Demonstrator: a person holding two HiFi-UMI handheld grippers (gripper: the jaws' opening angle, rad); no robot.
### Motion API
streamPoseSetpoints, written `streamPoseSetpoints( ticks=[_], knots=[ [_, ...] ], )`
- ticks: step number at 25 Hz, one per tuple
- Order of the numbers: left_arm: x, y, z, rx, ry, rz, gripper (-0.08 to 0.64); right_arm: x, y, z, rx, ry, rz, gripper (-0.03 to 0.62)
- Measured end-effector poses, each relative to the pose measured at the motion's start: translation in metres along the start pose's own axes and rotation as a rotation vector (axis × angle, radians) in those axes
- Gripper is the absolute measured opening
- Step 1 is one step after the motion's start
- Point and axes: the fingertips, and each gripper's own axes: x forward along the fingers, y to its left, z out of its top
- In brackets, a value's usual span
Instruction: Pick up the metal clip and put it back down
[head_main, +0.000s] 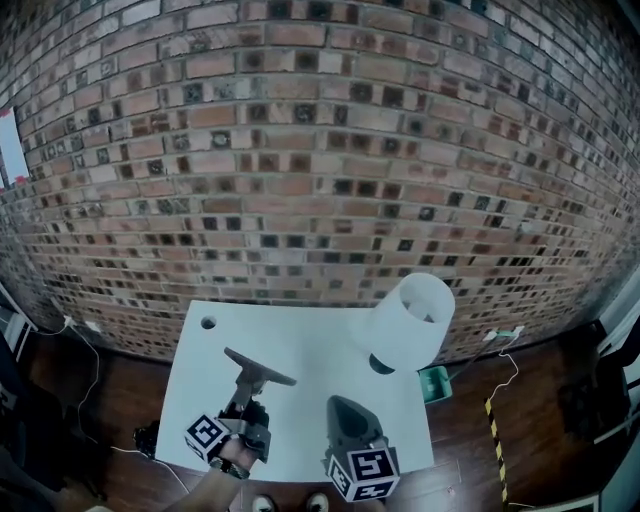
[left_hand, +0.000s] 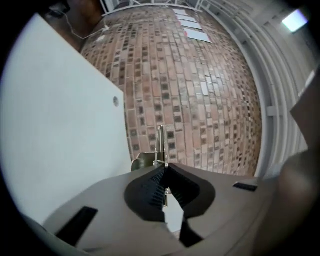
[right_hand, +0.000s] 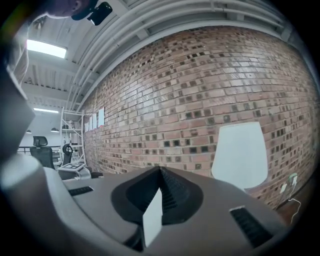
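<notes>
Jaws of left gripper (left_hand: 165, 167) pinch metal clip (left_hand: 160, 142) (right gripper (right_hand: 160, 171) closed, empty) over bare table (head_main: 305, 345).

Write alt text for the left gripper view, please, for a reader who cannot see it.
The left gripper is shut on a metal clip, which sticks out past the gripper's tips. The white table fills the picture's left side, and a brick wall stands behind.
</notes>
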Motion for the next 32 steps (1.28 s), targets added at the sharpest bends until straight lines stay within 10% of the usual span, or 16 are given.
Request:
streamPoseSetpoints(
  ticks=[15, 32],
  knots=[
    [0.018, 0.156, -0.043, 0.006, 0.113, 0.351, 0.000, 0.013, -0.021, -0.054, 0.011, 0.124, -0.049, -0.018],
    [0.024, 0.188, -0.059, 0.083, 0.178, 0.464, 0.032, 0.026, -0.032, -0.075, 0.037, 0.169, -0.052, -0.018]
  ],
)
